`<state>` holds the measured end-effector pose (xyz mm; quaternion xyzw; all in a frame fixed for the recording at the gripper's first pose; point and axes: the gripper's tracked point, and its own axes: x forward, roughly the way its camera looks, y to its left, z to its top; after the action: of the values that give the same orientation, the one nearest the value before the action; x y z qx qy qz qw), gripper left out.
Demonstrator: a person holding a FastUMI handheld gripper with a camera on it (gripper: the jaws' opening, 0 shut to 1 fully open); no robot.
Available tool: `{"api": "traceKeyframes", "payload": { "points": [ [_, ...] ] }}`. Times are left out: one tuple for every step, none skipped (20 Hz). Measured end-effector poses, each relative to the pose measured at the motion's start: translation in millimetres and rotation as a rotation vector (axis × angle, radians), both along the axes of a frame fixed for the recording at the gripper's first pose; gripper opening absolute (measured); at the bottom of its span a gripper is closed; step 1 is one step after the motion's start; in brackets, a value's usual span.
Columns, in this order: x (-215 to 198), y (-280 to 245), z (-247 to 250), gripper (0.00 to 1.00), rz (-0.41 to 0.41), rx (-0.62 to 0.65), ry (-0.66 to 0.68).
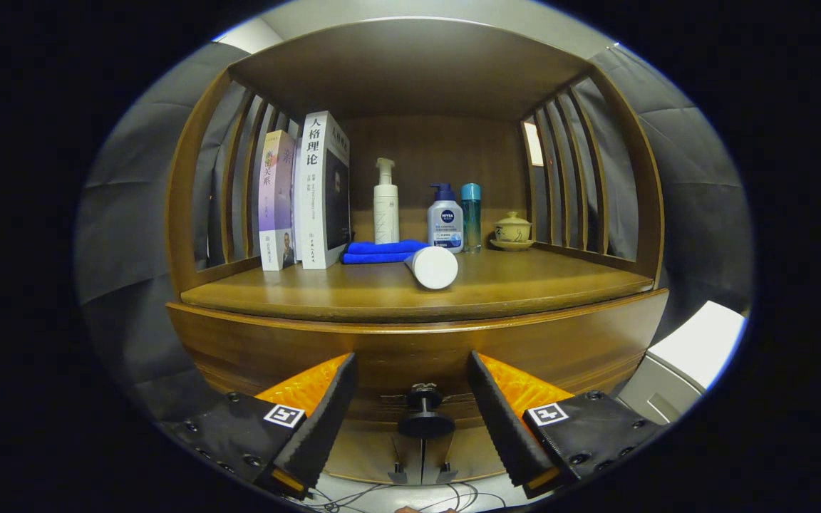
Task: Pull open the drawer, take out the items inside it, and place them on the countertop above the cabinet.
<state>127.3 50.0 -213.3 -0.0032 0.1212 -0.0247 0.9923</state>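
My tongs [412, 410] spread wide before a dark knob [425, 415] on the brown wooden drawer [410, 353], blue folded cloth [380, 251], white cylindrical bottle [432, 266], teal-capped clear bottle [471, 216], cream lidded cup [512, 229], brown wooden bench [382, 292].

The worktop [510, 285] is brown wood with a smooth, softly glossy finish and visible grain; the drawer front [296, 349] below it is the same wood, carrying a dark, matt knob [425, 417]; the fingers [325, 420], spread wide either side of that knob, show ribbed, matt faces; the white tube [433, 267] lying on the wood looks like smooth plastic; the folded blue cloth [382, 251] is soft and matt; the books [321, 192] have glossy paper covers; the lidded cup [512, 229] looks like glazed ceramic.
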Motion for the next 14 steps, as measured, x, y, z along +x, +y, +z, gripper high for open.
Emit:
{"api": "traceKeyframes", "payload": {
  "points": [
    [2,0,-1,0.98,0.0,0.001,0.001],
    [3,0,-1,0.98,-0.001,0.001,0.001],
    [6,0,0,0.98,0.002,0.003,0.007],
    [10,1,0,0.98,0.007,0.008,0.01],
    [20,0,-3,0.98,0.006,0.006,0.004],
    [23,-1,-4,0.98,0.007,0.0,0.003],
    [19,-1,-4,0.97,0.01,-0.007,-0.004],
    [19,-1,-4,0.98,0.012,-0.01,-0.001],
    [17,-1,-4,0.98,0.013,-0.013,0.003],
    [17,-1,-4,0.98,0.017,-0.021,0.015],
    [16,-1,-4,0.98,0.025,-0.032,0.027],
    [13,-2,0,0.98,0.03,-0.042,0.026],
    [10,-5,7,0.98,0.022,-0.046,0.016],
    [4,-6,18,0.98,0.025,-0.041,-0.007]
  ]
}}
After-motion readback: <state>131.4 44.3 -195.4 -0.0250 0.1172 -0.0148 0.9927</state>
